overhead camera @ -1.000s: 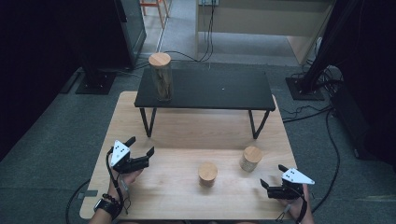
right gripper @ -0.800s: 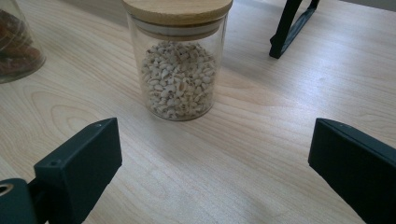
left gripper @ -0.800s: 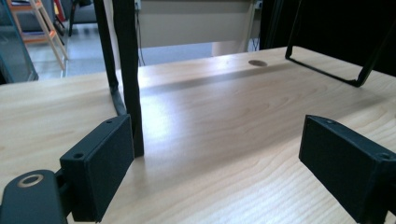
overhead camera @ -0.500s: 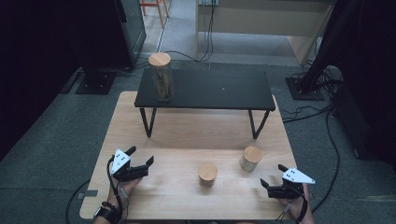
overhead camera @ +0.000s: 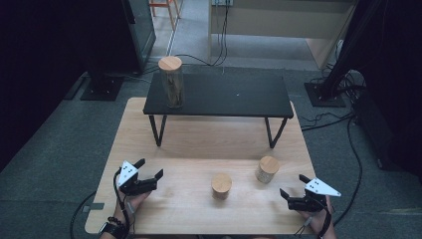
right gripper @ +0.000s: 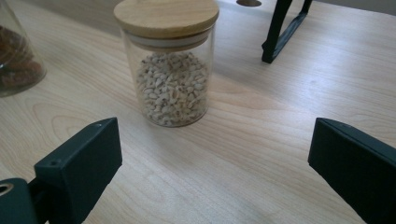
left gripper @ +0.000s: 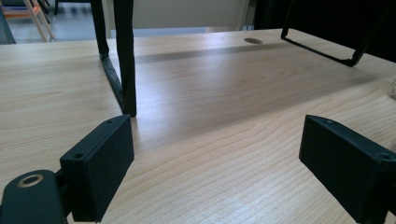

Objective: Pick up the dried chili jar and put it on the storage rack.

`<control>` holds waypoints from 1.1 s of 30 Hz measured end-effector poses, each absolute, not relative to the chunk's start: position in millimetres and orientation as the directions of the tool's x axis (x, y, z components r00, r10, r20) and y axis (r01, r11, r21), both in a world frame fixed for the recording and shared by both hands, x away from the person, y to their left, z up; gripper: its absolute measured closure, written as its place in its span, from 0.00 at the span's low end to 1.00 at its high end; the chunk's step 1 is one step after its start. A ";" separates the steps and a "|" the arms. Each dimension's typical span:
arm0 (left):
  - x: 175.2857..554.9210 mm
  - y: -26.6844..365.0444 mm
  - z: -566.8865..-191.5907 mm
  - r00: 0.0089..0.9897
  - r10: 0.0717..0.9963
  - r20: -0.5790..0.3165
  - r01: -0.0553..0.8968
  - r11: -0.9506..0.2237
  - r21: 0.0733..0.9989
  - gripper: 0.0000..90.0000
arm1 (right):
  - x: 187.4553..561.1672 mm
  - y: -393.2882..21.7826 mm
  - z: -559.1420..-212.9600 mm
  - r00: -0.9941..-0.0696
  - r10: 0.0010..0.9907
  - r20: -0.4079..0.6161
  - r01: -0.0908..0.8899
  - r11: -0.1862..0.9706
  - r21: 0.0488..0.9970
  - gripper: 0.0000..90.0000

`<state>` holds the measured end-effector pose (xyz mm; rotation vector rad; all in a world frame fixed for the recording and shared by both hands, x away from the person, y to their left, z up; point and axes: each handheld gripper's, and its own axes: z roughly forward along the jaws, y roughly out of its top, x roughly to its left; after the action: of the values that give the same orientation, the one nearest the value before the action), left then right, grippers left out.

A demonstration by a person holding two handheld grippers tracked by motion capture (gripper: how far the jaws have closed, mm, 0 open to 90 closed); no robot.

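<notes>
At the lower left of the high view the left gripper (overhead camera: 144, 175) lies low over the table (overhead camera: 189, 134), its fingers (left gripper: 100, 163) spread with nothing between them, pointing toward the black stand (overhead camera: 219, 94), where a tall jar (overhead camera: 171, 82) already sits at upper left. The work looks barely begun: in the lower middle the dark-filled jar (overhead camera: 221, 186) and, just right of it, the bean jar (overhead camera: 267, 169) wait untouched on the wood. At lower right the right gripper (overhead camera: 289, 194) rests level, fingers (right gripper: 79, 163) spread and empty, aimed at the bean jar
</notes>
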<state>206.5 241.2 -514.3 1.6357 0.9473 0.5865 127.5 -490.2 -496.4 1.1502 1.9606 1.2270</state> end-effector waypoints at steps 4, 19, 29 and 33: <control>205.6 238.2 -513.8 0.566 0.821 -0.072 0.270 -0.103 0.957 0.11 | 123.8 -491.0 -495.2 -0.464 0.886 -0.003 0.372 0.198 0.907 0.03; 206.0 240.6 -514.8 0.559 0.824 -0.092 0.279 -0.082 0.957 0.11 | 111.8 -475.3 -474.7 -0.494 0.868 -0.041 0.336 0.234 0.912 0.03; 204.9 241.4 -516.3 0.560 0.822 -0.098 0.273 -0.072 0.959 0.11 | 112.2 -461.1 -466.5 -0.531 0.846 -0.043 0.314 0.244 0.918 0.03; 204.2 241.6 -516.2 0.567 0.819 -0.087 0.266 -0.082 0.960 0.11 | 114.2 -451.6 -464.2 -0.556 0.830 -0.054 0.307 0.266 0.914 0.03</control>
<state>204.2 241.6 -516.2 1.6355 0.9275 0.5920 114.2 -451.6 -464.2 1.0230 2.0018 1.2651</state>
